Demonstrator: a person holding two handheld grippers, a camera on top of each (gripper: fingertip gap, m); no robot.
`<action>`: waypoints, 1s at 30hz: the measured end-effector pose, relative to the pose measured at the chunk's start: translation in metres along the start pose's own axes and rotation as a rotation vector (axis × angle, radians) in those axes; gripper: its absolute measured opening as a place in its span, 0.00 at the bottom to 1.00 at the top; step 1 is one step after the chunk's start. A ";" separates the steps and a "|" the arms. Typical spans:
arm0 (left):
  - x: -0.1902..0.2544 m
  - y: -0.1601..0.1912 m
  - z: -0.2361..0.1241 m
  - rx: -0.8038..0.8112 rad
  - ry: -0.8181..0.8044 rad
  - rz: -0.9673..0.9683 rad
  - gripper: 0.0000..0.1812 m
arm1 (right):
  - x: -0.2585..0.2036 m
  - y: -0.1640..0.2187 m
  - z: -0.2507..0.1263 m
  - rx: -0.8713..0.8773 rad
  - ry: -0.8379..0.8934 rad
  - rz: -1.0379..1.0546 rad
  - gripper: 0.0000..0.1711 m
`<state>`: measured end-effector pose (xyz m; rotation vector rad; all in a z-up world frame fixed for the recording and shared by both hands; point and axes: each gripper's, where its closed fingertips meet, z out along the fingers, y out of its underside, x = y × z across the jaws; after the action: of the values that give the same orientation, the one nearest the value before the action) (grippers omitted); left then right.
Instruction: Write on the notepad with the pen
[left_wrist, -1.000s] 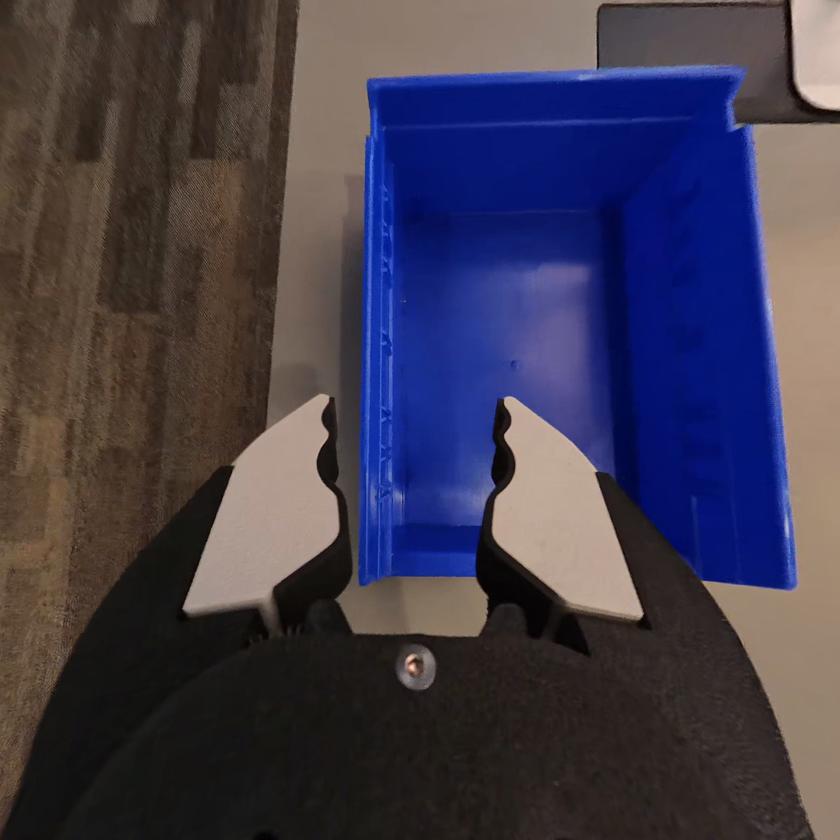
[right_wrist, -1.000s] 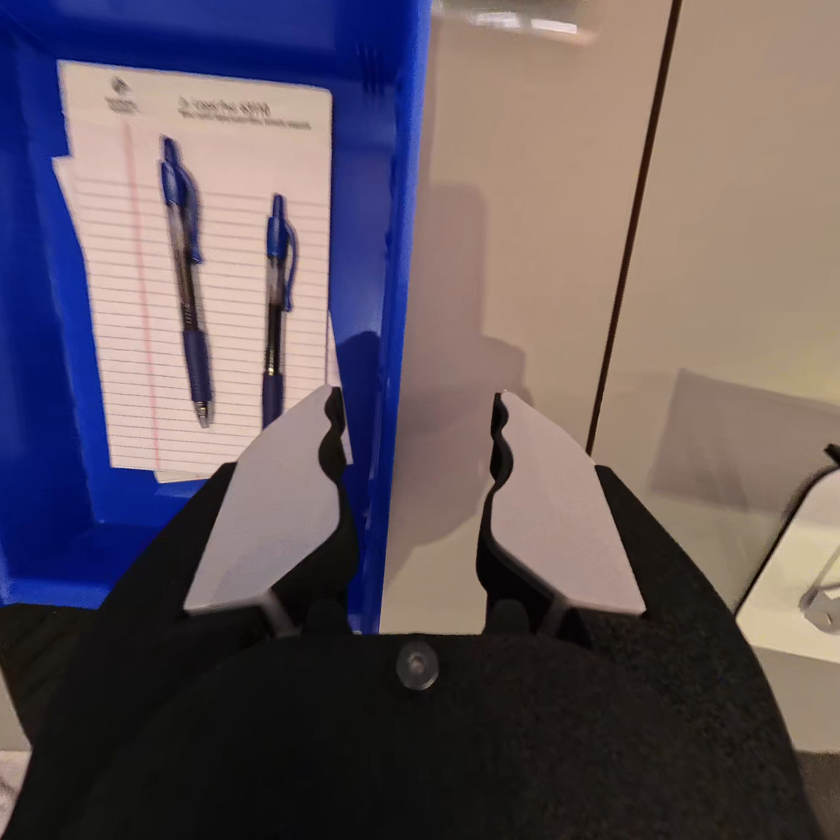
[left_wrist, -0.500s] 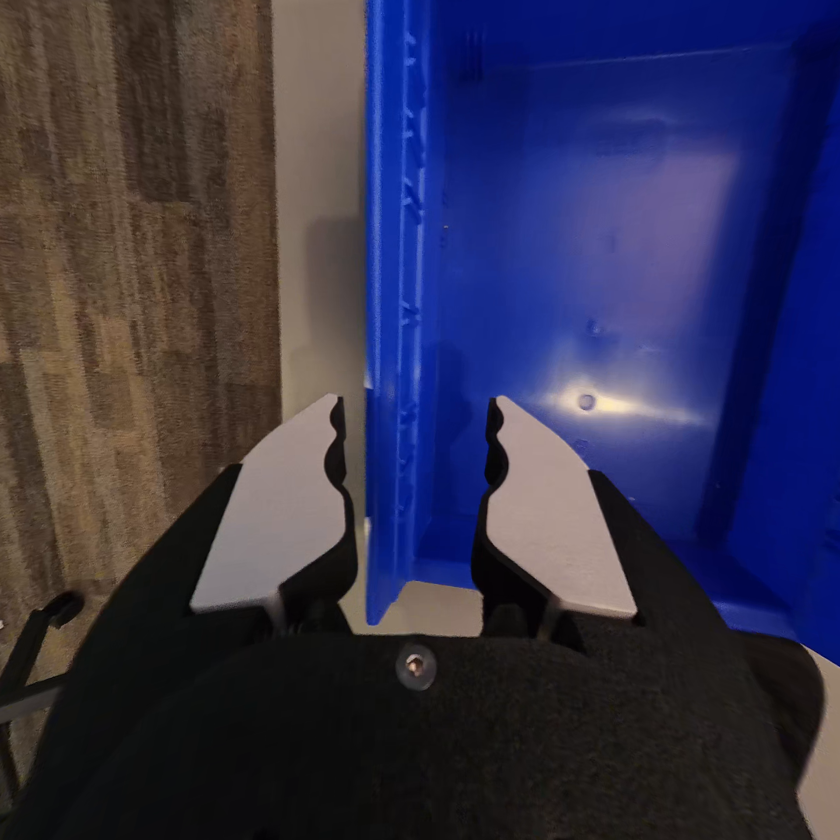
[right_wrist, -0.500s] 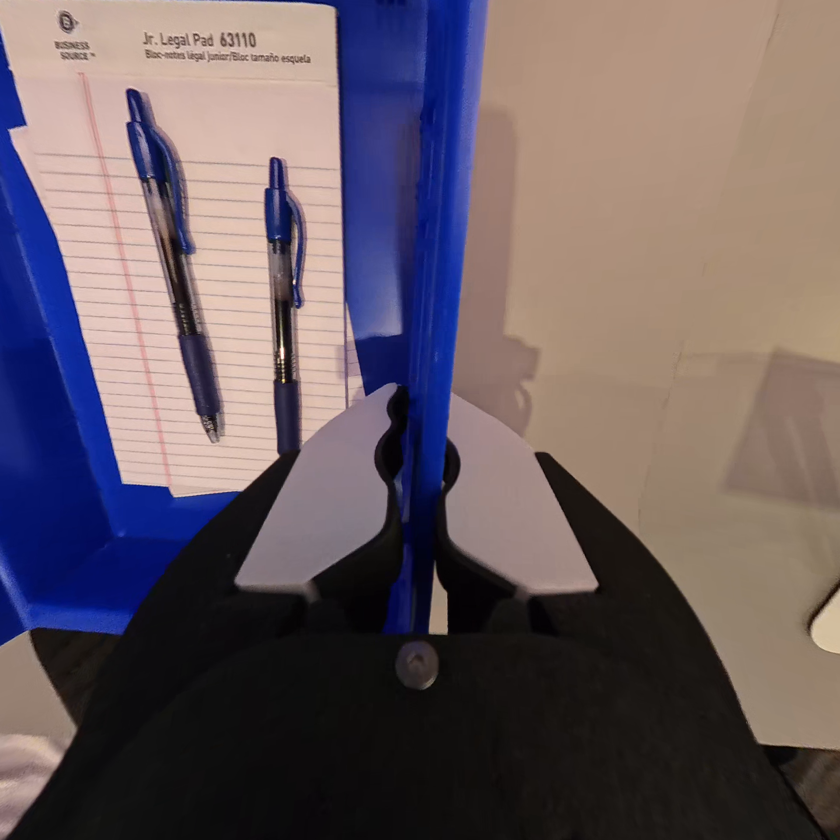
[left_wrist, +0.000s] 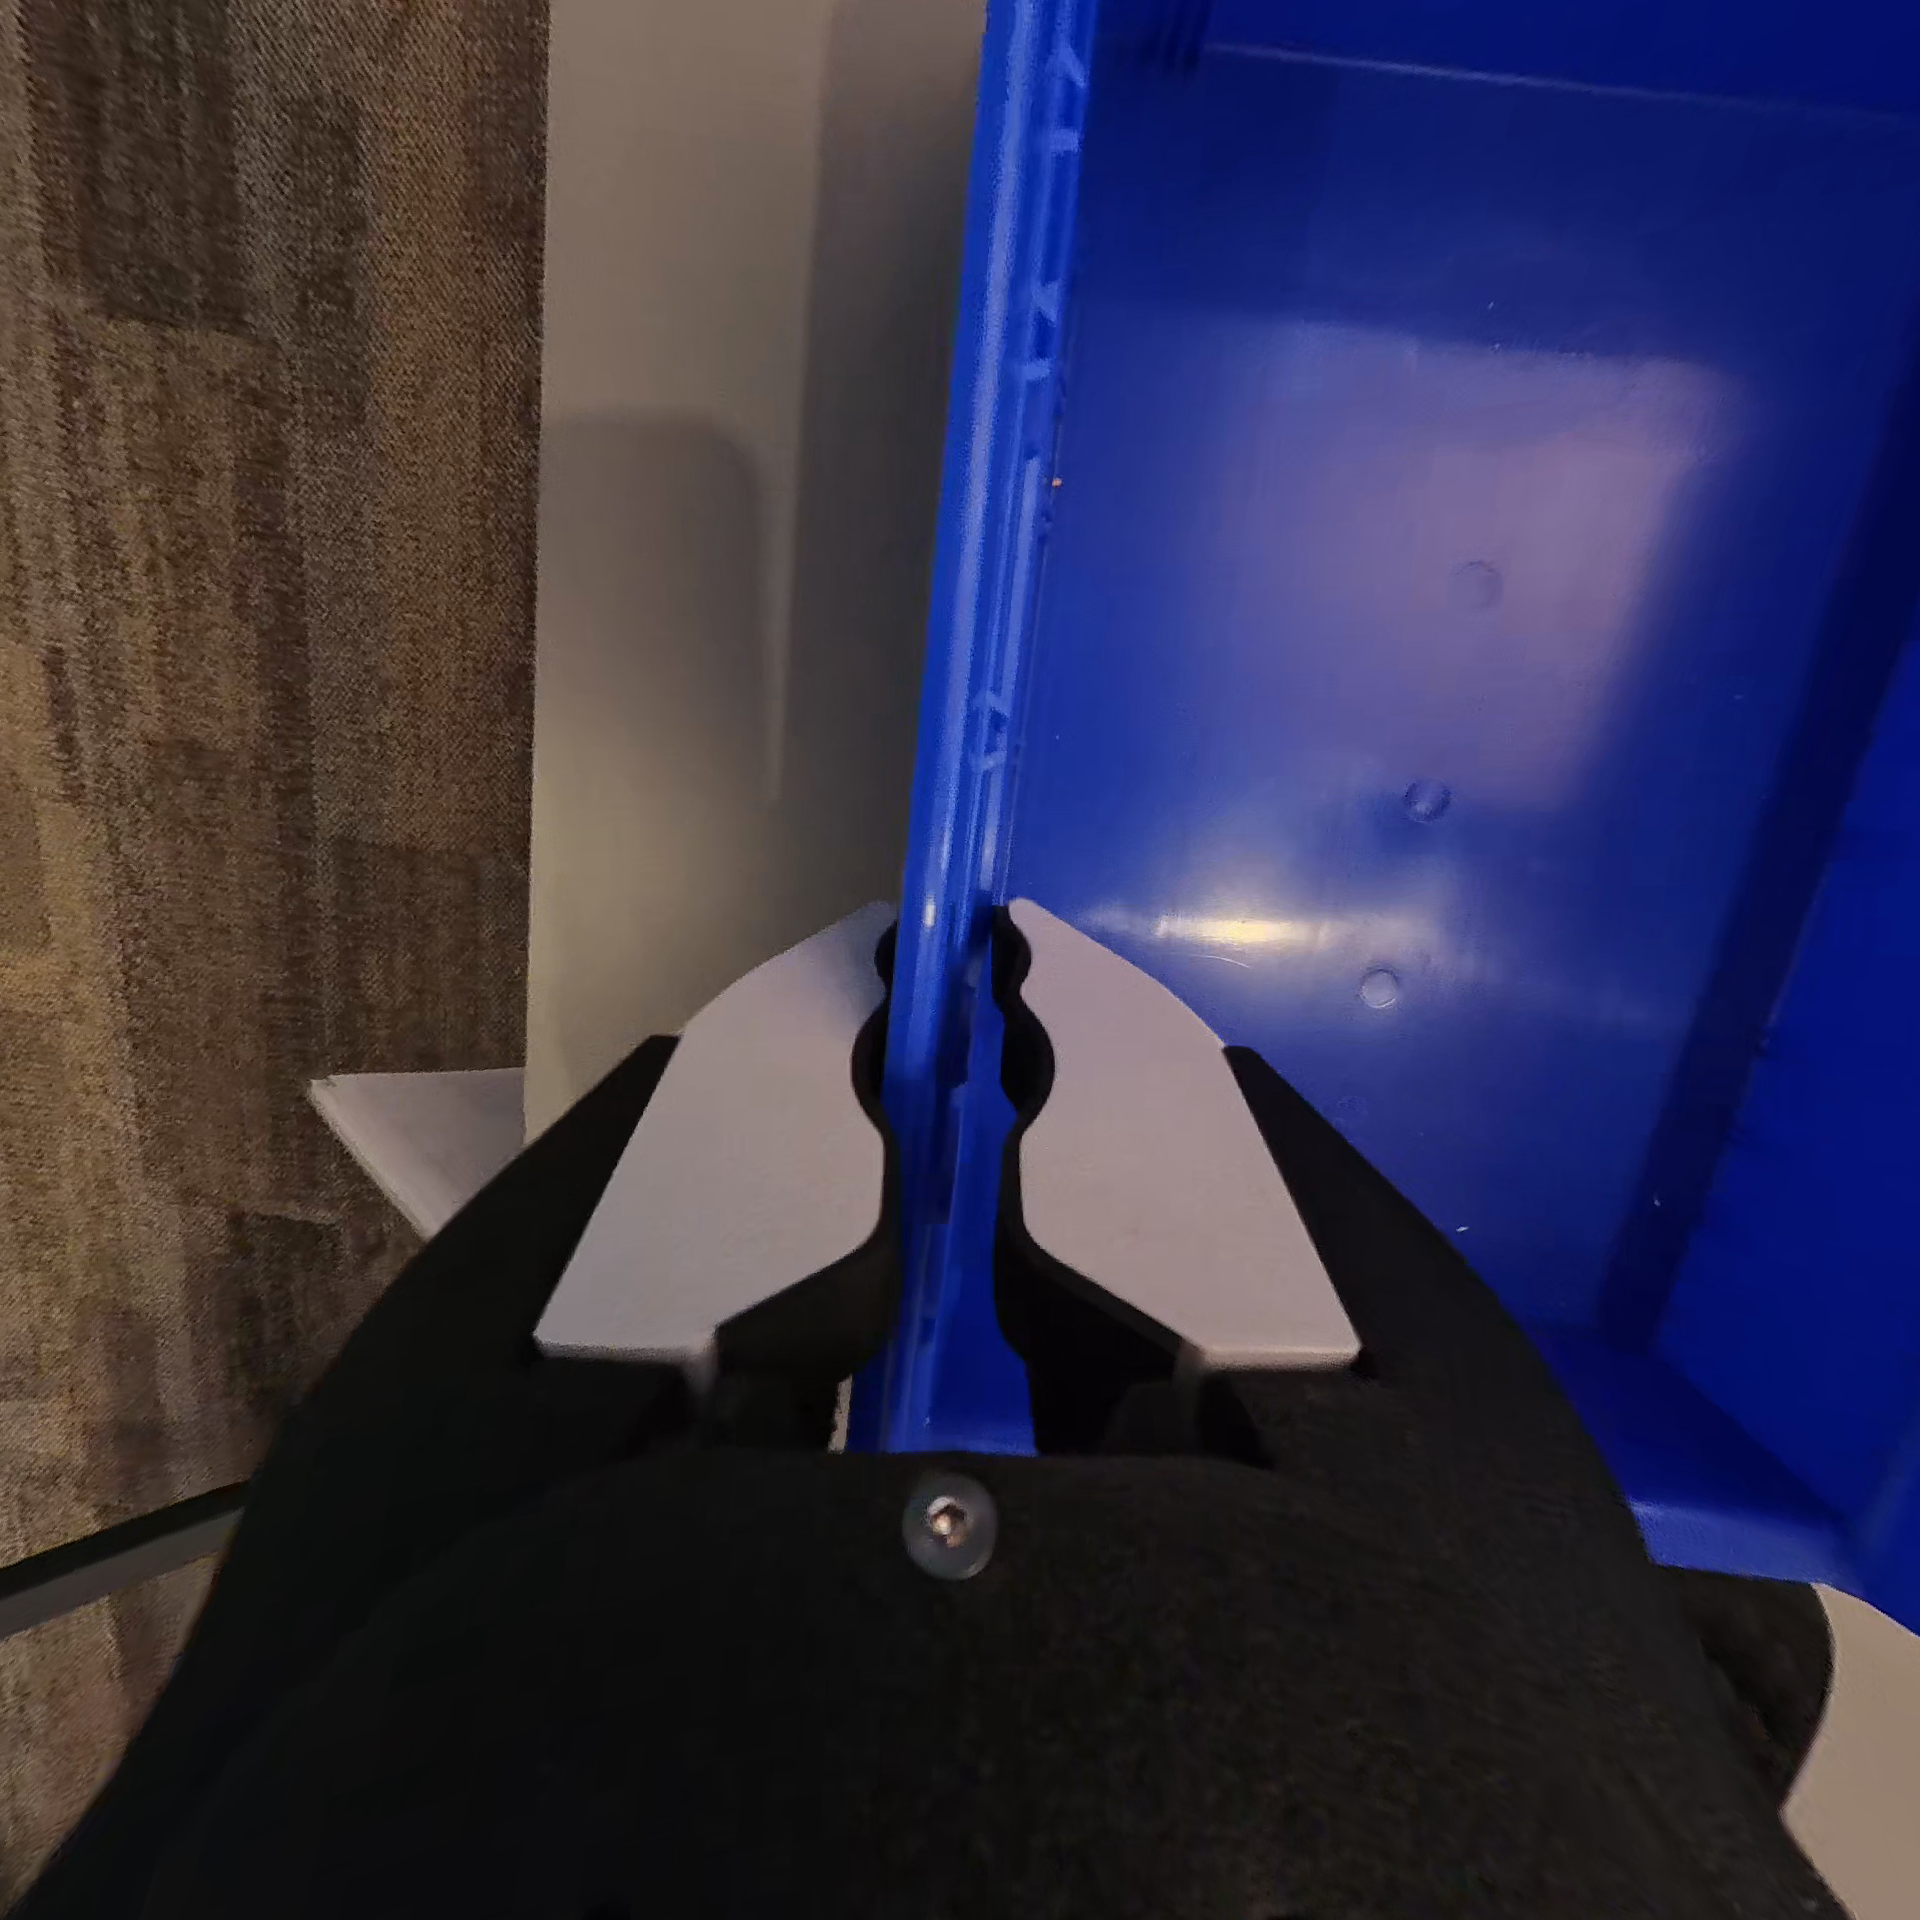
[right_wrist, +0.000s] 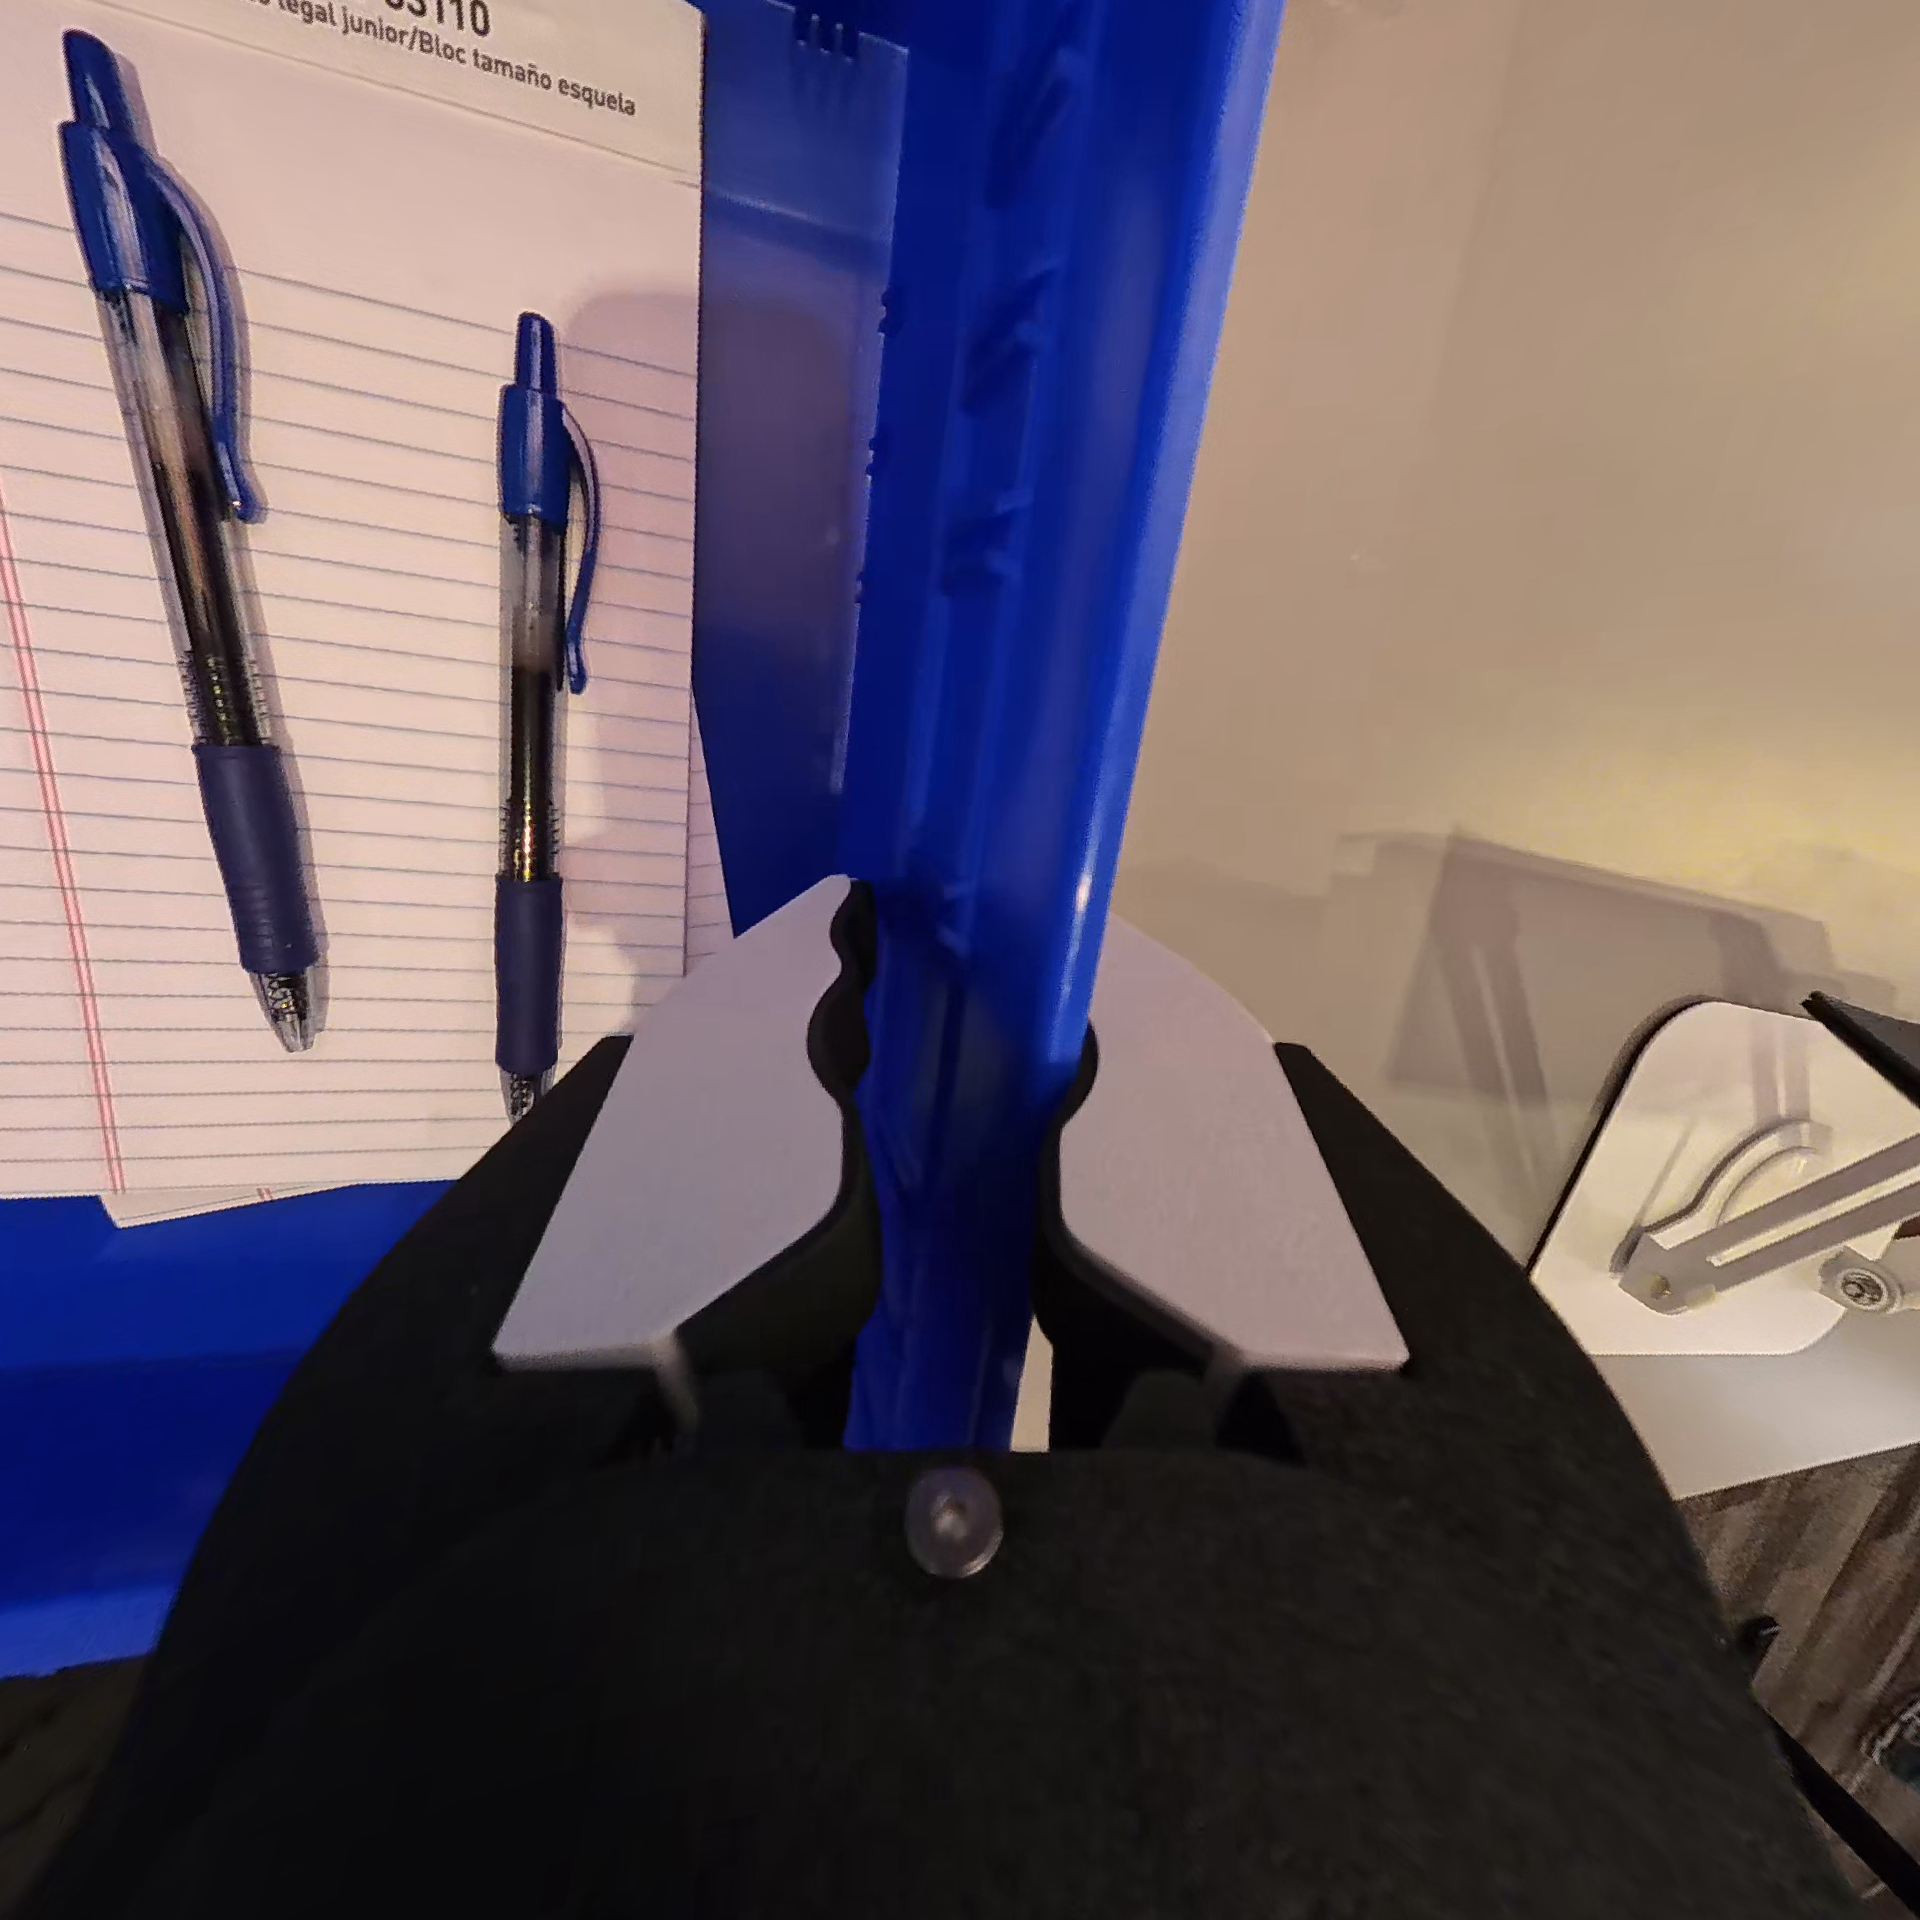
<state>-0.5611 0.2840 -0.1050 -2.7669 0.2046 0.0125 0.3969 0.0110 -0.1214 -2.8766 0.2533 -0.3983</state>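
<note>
A white lined notepad (right_wrist: 395, 582) lies inside a blue plastic bin (right_wrist: 790, 520) in the right wrist view. Two blue pens lie on it: one at the left (right_wrist: 197, 582), one at the right (right_wrist: 532, 727), tips toward me. My right gripper (right_wrist: 966, 914) is shut on that bin's right wall (right_wrist: 1029, 520). In the left wrist view a blue bin (left_wrist: 1455, 727) shows no contents in its visible part, and my left gripper (left_wrist: 945, 920) is shut on its left wall (left_wrist: 997, 520).
A pale tabletop (left_wrist: 675, 520) ends at a patterned brown carpet (left_wrist: 260, 623) on the left. At the right of the right wrist view stands a white base with a silver metal bracket (right_wrist: 1766, 1226). A white sheet corner (left_wrist: 416, 1122) juts out past the left gripper. One gripper's finger ends stand about 100 cm off the other's.
Both grippers moved forward onto the bin walls. The right one shut first; the left one, open half a second ago, has now shut on the left wall.
</note>
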 end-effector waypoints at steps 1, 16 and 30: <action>0.001 0.000 0.000 -0.001 0.015 -0.014 0.07 | 0.000 0.000 0.000 0.001 0.000 0.004 0.18; 0.003 -0.004 0.002 0.019 0.024 0.005 0.07 | 0.011 -0.025 -0.021 0.265 0.189 0.046 0.16; 0.000 -0.007 0.003 0.052 -0.067 0.069 0.11 | 0.009 -0.025 -0.019 0.261 0.191 0.070 0.19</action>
<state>-0.5603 0.2914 -0.1050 -2.7012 0.2779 0.1159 0.4034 0.0294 -0.0949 -2.5692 0.3080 -0.6424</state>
